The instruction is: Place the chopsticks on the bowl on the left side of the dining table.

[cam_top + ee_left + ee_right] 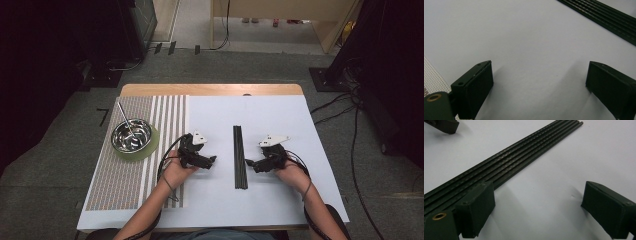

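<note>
Black left claw (210, 161) and right claw (250, 163); grey three-cornered top plates; black trailing cables; brass-ringed screw holes; bare forearms.

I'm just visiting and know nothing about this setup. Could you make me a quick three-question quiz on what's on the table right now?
1. True or false: the left gripper is clamped on the black rods.
2. Where does the metal bowl sit? A) on a green mat B) on bare white board C) on the floor
3. Fill in: the rods lie ____ the two grippers.

Key:
1. False; its jaws stand open over bare white surface, as do those of the right gripper.
2. A.
3. Between.
</note>
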Demonstrator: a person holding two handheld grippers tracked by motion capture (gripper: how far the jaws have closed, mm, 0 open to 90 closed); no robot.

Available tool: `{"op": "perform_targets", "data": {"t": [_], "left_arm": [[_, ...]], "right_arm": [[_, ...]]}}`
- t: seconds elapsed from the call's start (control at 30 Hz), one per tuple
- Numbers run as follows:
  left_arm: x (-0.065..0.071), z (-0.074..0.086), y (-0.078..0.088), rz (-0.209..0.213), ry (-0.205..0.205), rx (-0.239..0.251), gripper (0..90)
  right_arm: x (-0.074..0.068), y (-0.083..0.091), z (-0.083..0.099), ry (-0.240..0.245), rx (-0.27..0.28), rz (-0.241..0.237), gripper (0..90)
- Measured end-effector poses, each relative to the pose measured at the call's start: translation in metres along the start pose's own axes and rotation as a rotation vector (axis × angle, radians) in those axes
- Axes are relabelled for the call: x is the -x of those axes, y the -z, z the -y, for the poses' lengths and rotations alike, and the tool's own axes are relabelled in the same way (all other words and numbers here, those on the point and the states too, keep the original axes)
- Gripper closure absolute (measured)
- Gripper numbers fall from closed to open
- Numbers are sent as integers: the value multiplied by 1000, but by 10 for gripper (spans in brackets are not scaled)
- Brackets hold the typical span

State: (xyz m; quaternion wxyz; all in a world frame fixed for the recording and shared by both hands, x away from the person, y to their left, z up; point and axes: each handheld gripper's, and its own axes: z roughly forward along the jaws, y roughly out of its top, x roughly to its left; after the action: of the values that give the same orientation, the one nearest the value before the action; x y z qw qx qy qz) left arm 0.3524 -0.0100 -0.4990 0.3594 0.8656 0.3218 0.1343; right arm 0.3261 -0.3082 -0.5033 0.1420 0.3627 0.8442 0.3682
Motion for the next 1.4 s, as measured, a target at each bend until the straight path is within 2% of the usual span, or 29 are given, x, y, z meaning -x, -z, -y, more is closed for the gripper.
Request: {"op": "perform_targets", "data": {"t": [0.13,0.27,0.53,0.67,0.73,0.93,1.13,1.4], "left_arm": [[0,0,0,-1,1,-2,74],[2,-2,-1,-17,23,-4,74],[3,-3,-1,-28,28,-9,75],[3,-3,0,-19,33,-6,84],[4,-5,2,-4,50,1,84],[11,-9,4,14,32,12,84],[17,-13,3,13,51,12,84],[27,-16,-2,43,63,8,84]], "right_arm": [[0,0,0,5,-2,-2,106],[0,0,0,3,-1,-3,106],[1,0,0,4,1,-5,105],[1,0,0,3,2,-6,104],[1,0,0,2,2,-6,104],[1,0,0,3,2,-6,104],[1,0,0,3,2,-6,104],[1,0,0,5,0,-5,104]]}}
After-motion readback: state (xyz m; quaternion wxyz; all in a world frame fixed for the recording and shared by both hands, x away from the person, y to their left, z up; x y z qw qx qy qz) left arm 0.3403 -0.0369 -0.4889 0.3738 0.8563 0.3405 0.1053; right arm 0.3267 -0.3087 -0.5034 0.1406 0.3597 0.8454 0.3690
